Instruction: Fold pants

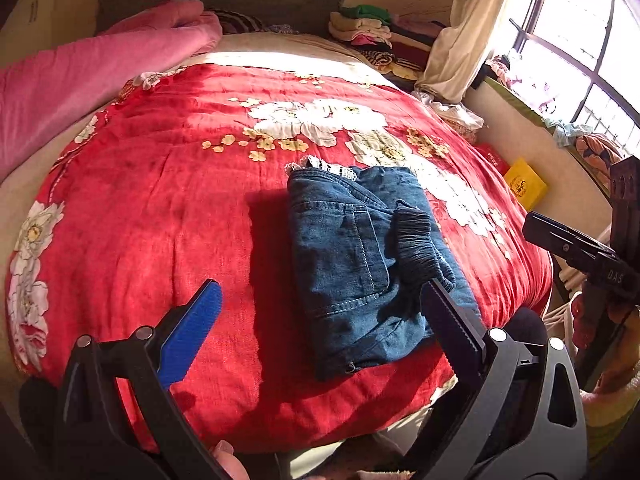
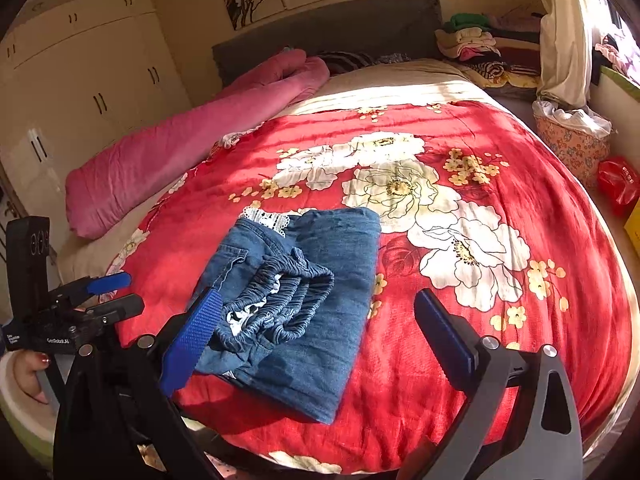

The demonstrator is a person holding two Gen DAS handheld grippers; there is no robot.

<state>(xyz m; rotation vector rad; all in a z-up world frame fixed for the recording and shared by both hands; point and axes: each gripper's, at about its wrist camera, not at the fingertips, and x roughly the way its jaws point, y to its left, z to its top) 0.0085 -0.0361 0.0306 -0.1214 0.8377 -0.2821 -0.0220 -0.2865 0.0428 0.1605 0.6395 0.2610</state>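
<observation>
Blue denim pants [image 1: 352, 256] lie folded into a compact rectangle on the red floral quilt [image 1: 160, 200], near the bed's front edge. Their gathered elastic waistband [image 2: 280, 296] rests on top, and white lace trim shows at the far end. My left gripper [image 1: 320, 286] hovers open over the pants, its right finger beside the waistband. My right gripper [image 2: 318, 296] is also open, with the pants lying between and beyond its fingers and its blue pad [image 2: 192, 336] close to the waistband. Neither gripper holds cloth.
A rolled pink blanket [image 2: 168, 152] lies along the bed's left side. Stacked clothes [image 2: 476, 46] sit by the headboard. A yellow box [image 1: 524, 188] and a red bag [image 2: 618, 182] are on the floor at right. A wardrobe [image 2: 80, 80] stands on the left.
</observation>
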